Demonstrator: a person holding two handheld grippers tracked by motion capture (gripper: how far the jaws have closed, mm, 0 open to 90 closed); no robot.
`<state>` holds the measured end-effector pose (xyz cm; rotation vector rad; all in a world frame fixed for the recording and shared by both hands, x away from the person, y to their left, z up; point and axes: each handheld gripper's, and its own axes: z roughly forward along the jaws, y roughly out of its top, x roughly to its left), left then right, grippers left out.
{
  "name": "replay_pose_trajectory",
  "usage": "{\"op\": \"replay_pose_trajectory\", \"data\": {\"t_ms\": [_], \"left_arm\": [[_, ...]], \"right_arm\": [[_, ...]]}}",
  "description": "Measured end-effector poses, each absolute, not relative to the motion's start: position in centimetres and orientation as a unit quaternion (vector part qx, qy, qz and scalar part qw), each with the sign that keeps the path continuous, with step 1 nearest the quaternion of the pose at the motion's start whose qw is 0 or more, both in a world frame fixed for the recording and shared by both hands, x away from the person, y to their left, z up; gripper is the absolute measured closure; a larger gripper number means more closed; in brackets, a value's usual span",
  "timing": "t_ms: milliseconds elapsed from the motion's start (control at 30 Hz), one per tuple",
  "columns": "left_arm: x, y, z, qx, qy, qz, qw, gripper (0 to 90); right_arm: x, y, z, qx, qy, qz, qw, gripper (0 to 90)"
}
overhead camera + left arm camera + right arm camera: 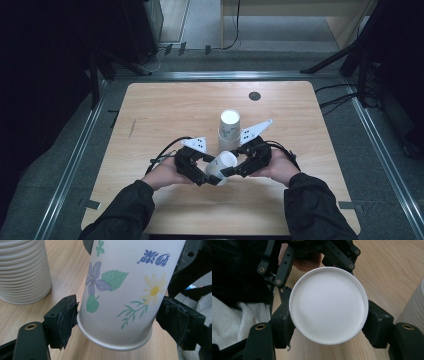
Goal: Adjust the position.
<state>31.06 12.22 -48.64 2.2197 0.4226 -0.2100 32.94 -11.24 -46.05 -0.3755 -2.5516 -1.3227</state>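
Both grippers, left gripper (212,176) and right gripper (231,170), clamp 1 paper cup (220,166) just before the stack of cups (229,131); cup separated, not yet placed.

The stack of cups (229,125) stands upright just behind the two grippers, blocking the way straight forward from the paper cup (221,166) held between them. The desk (165,110) lies bare to the left, right and far side of the stack, with a small dark round cap (255,96) near the far edge
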Motion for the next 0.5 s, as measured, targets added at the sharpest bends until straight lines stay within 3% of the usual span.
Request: {"op": "replay_pose_trajectory", "data": {"t_ms": [500], "left_arm": [[30.57, 12.29, -48.5, 0.895, 0.139, -0.062, 0.419, 28.6]], "right_arm": [[33.04, -10.79, -46.59, -0.137, -0.867, -0.457, 0.139, 34.8]]}}
